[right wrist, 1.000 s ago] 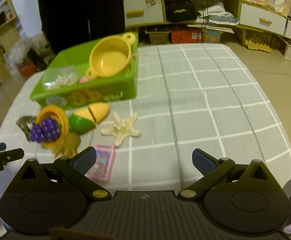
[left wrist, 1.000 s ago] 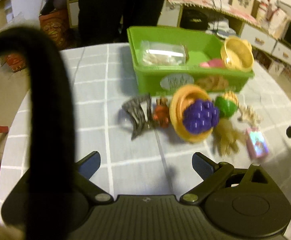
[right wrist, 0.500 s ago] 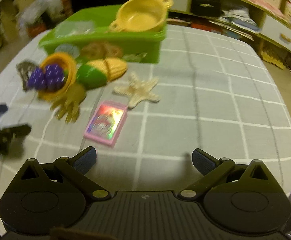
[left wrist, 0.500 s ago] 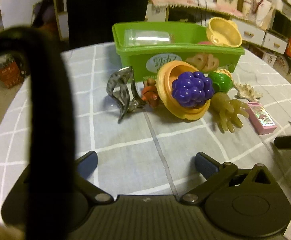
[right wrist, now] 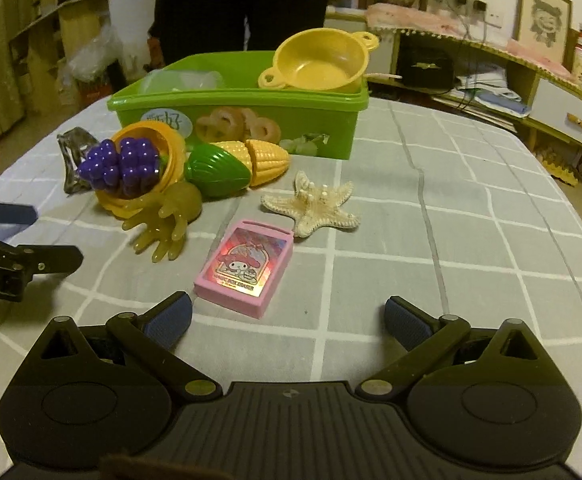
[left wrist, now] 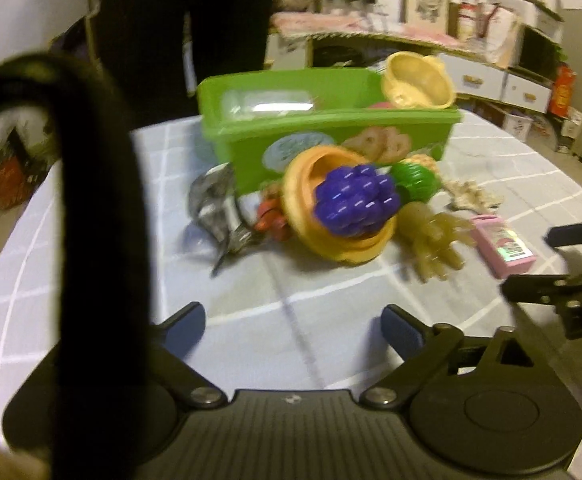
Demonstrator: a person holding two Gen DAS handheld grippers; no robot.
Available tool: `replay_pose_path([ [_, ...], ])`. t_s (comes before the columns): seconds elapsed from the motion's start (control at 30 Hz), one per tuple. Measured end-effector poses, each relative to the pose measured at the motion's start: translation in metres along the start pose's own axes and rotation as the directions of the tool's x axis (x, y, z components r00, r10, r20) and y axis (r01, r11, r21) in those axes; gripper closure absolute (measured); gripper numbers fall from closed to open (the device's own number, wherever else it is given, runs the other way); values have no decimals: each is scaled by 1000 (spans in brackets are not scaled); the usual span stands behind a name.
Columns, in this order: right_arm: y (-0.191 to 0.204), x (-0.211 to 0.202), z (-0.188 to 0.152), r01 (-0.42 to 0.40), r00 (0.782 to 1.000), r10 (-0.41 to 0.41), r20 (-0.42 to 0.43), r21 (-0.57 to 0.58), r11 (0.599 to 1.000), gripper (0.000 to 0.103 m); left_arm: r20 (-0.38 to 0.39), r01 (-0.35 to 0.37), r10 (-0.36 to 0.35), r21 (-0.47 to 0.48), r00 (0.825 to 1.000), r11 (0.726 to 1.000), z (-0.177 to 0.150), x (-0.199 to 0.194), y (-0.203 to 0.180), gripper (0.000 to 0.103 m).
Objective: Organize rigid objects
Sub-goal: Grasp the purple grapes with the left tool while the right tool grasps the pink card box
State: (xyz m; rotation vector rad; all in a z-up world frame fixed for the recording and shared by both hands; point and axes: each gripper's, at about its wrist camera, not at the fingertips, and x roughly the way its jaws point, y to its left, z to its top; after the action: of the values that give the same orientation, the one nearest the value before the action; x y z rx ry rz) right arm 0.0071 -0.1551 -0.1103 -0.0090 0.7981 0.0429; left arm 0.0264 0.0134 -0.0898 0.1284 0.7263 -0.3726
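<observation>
A green bin (right wrist: pixel 235 120) (left wrist: pixel 331 136) holds a yellow toy pot (right wrist: pixel 319 60) and a clear box (right wrist: pixel 183 80). In front of it lie an orange bowl with purple grapes (right wrist: pixel 131 164) (left wrist: pixel 351 200), toy corn (right wrist: pixel 235 164), a yellowish rubber hand (right wrist: pixel 167 220) (left wrist: pixel 431 236), a starfish (right wrist: pixel 315 204), a pink eraser box (right wrist: pixel 247 268) (left wrist: pixel 503 248) and a clear hair claw (left wrist: pixel 219 208). My left gripper (left wrist: pixel 295 328) is open and empty, short of the bowl. My right gripper (right wrist: pixel 287 316) is open and empty, just behind the eraser box.
The table (right wrist: pixel 451 240) has a grey checked cloth. A person in black (right wrist: pixel 243 4) stands behind the bin. Shelves and drawers (right wrist: pixel 551 112) line the far right. A black strap (left wrist: pixel 91 240) blocks the left of the left wrist view.
Both grippers have dropped lower and moved closer to the objects. The right gripper has swung left, so the pink eraser box now lies just ahead of its fingers.
</observation>
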Motion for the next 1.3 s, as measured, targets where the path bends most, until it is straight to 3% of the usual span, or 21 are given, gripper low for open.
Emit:
replay_pose_path([
  [0.13, 0, 3, 2, -15, 1000, 15, 8, -6, 1000, 2, 55, 32, -33, 22, 998, 999, 11, -8, -7, 43],
  [0.3, 6, 4, 3, -30, 999, 31, 23, -33, 999, 5, 85, 48, -53, 58, 995, 997, 23, -7, -12, 70],
  [0.47, 11, 4, 5, -41, 999, 43, 33, -54, 998, 9, 118, 56, -70, 118, 991, 991, 28, -7, -20, 80],
  [0.77, 14, 5, 9, -55, 997, 58, 46, -57, 997, 23, 131, 65, -94, 210, 987, 976, 38, 3, -26, 81],
  [1.17, 15, 7, 12, -52, 997, 55, 58, -51, 997, 32, 119, 46, -85, 301, 989, 953, 51, 17, -31, 81],
  [1.3, 13, 7, 12, -49, 997, 52, 61, -44, 998, 36, 106, 57, -90, 280, 990, 958, 56, 21, -25, 80],
])
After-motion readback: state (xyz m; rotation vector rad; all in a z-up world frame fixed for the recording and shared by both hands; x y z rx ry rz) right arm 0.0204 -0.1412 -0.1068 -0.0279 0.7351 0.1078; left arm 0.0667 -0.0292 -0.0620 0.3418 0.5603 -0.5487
